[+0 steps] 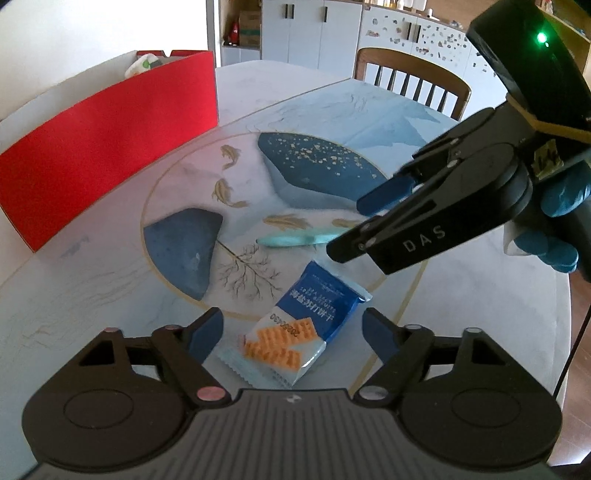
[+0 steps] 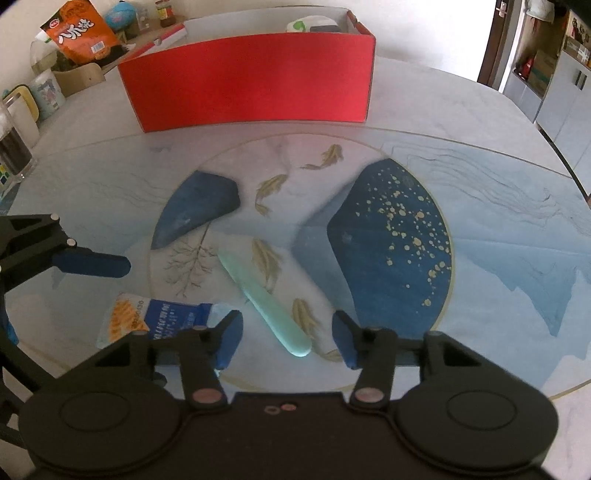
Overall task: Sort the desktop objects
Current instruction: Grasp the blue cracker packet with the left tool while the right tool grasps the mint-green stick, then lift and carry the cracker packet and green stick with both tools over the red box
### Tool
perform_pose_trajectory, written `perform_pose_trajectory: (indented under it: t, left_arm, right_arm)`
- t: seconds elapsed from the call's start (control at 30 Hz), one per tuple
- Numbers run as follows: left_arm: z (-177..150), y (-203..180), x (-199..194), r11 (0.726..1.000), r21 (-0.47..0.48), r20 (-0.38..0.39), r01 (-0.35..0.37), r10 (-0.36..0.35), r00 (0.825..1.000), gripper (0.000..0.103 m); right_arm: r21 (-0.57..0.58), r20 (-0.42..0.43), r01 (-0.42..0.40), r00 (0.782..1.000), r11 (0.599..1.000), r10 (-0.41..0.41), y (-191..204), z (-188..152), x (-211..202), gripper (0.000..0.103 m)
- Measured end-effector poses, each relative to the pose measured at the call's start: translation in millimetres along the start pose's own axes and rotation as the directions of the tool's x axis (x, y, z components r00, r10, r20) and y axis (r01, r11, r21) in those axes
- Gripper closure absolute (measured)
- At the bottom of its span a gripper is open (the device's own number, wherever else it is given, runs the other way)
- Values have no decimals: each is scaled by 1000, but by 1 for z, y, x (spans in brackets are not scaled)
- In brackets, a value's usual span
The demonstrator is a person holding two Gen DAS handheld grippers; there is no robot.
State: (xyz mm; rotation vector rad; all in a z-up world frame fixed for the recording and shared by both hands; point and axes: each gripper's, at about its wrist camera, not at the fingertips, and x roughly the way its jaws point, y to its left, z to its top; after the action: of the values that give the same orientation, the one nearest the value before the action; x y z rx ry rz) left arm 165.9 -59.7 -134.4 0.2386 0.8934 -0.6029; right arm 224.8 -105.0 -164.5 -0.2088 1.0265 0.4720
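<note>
Marble-look table [image 2: 480,122], pale grey with a printed round panel of blue rocks and gold fish at its middle; it carries everything listed.

Red cardboard box [image 2: 251,85], open-topped, standing toward the table's far edge. A white-and-green item [image 2: 301,25] already lies inside, so it is likely the sorting bin.

Wooden chair [image 1: 413,79], slatted back, beyond the far edge.

Left gripper [image 1: 293,338], jaws apart, tilted down over the biscuit packet; the blue pads flank it without touching, apparently ready for a pinch across its width.

Right gripper [image 2: 288,339], held by a blue-gloved hand [image 1: 557,221], jaws apart but narrower, straddling the near tip of the pen with neither pad in contact; the narrow gap suits a slim object.

Biscuit packet [image 1: 295,332], blue and white with orange biscuits pictured, flat at the near rim of the round panel.

Pen-like stick [image 2: 262,299], mint green, capped, lying flat inside the round panel just beside the packet.
</note>
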Motion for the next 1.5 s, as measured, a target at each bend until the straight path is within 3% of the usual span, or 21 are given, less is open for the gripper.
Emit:
perform_pose_trajectory:
  t: [0.07,0.2,0.3,0.37,0.43,0.7,0.77,1.13,1.5]
  left_arm:
    - [-2,1,2,1000,-1,-10,-2,2,1000,33]
    - [-5,-3,1,999,26,6,-24,23,1000,36]
    - [-4,-5,1,998,25,12,-54,54,998,50]
    - [-1,-3,2,997,2,14,-77,77,997,61]
    - [-1,-1,2,995,-18,17,-101,101,995,62]
    - [0,12,2,983,-91,21,-161,164,986,66]
    - [0,11,2,981,-95,21,-168,171,985,66]
    - [9,17,-7,976,-144,30,-165,170,985,67]
    - [35,25,-32,967,-160,84,-198,213,973,67]
  right_arm:
    - [-4,5,3,1000,1000,-3,0,1,1,50]
    - [-33,22,34,999,999,-33,4,2,3,53]
    - [-30,34,36,999,999,-35,4,3,3,58]
    - [-36,38,34,999,999,-33,5,3,3,69]
    - [-44,42,36,999,998,-34,8,4,2,78]
    - [-23,70,74,995,997,-73,11,0,2,85]
    - [-20,69,86,994,996,-85,11,1,1,94]
    - [0,70,68,995,998,-68,11,3,-5,95]
    - [-12,130,64,990,998,-62,17,26,-29,95]
